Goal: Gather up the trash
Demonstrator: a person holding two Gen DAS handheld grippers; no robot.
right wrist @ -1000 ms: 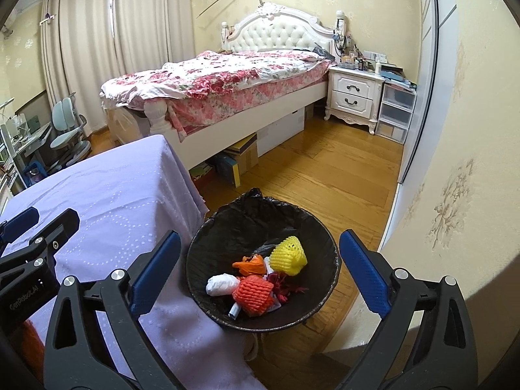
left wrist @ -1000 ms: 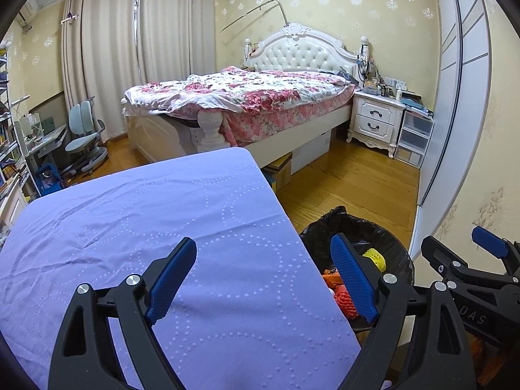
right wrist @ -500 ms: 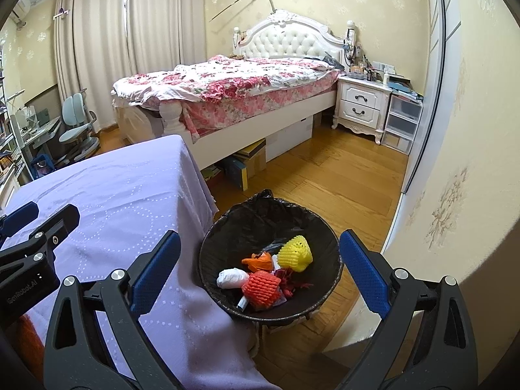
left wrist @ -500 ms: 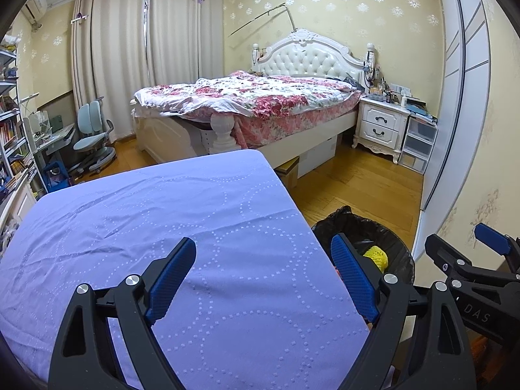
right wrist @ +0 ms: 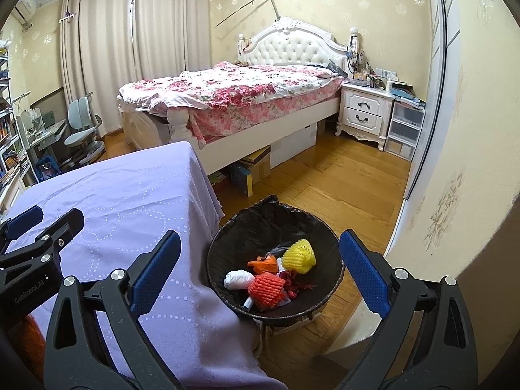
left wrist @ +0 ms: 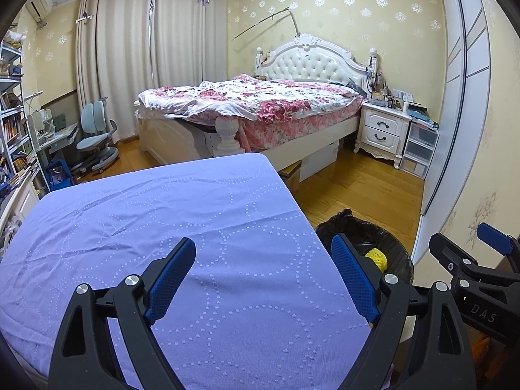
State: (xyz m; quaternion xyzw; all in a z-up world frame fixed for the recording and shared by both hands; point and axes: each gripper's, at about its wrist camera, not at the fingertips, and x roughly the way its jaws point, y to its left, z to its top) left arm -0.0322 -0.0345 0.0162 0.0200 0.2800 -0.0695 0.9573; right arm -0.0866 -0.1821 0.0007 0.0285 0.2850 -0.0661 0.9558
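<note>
A black-lined trash bin (right wrist: 260, 227) stands on the floor right of the table. It holds a yellow foam net (right wrist: 299, 256), an orange-red foam net (right wrist: 267, 291), a white paper wad (right wrist: 239, 279) and an orange scrap (right wrist: 265, 264). The bin also shows in the left wrist view (left wrist: 360, 230). My right gripper (right wrist: 260, 269) is open and empty above the bin. My left gripper (left wrist: 265, 274) is open and empty over the purple tablecloth (left wrist: 162, 221). No trash shows on the cloth.
A bed (left wrist: 260, 110) with a floral cover stands behind the table. A white nightstand (left wrist: 383, 130) and plastic drawers (left wrist: 419, 149) are at the right wall. A desk chair (left wrist: 94, 139) and bookshelves (left wrist: 13, 136) are at the left. Boxes (right wrist: 256, 169) lie under the bed.
Both grippers have risen and pulled back, so the table and bin sit lower and smaller in view. Both stay open and empty.
</note>
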